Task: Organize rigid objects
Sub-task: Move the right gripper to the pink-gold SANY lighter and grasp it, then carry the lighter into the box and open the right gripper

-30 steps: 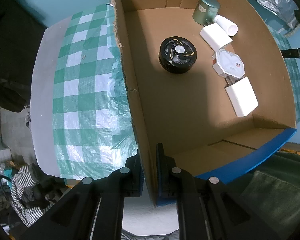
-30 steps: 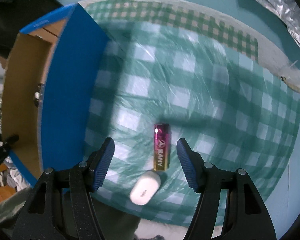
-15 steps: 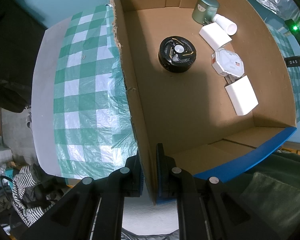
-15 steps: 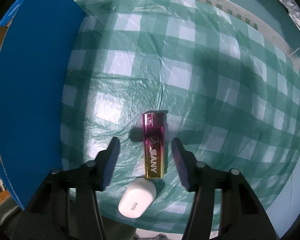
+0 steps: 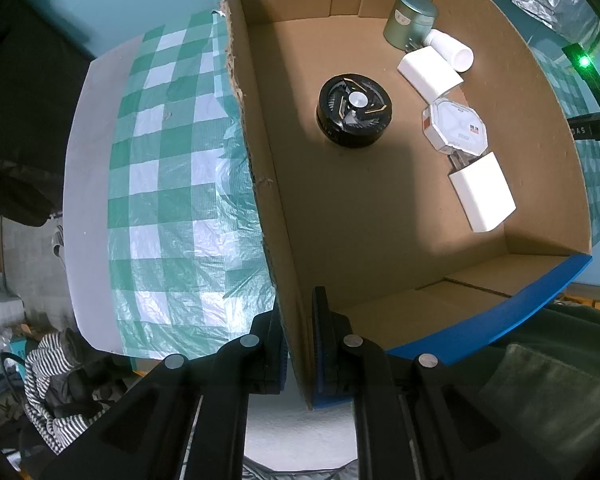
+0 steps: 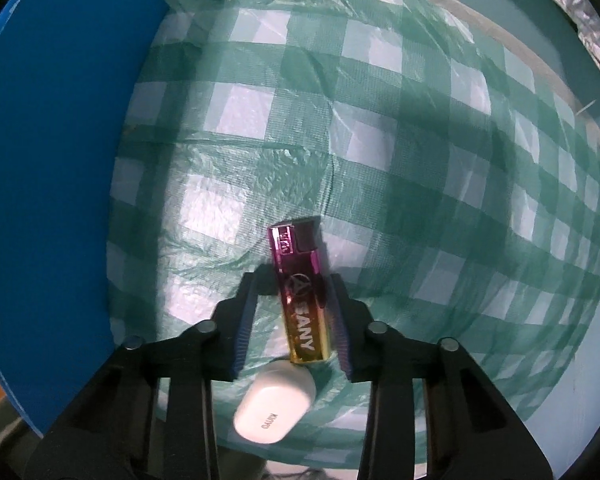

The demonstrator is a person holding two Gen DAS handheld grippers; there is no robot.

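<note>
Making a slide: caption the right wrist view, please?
Right claw shut on a pink-gold lighter lying on checkered cloth.

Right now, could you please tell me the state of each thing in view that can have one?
Cardboard box: open-topped, wall clamped by left gripper.
Lighter: flat on the cloth, gripped by right gripper.
White case: lying closed, loose.
Green tin: upright, lidded.
White bottle: on its side.

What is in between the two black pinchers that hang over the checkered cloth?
The right wrist view shows a shiny pink-and-gold lighter lying on the cloth between the right gripper's fingers, which have just been closing around it. A white case lies just behind.
</note>
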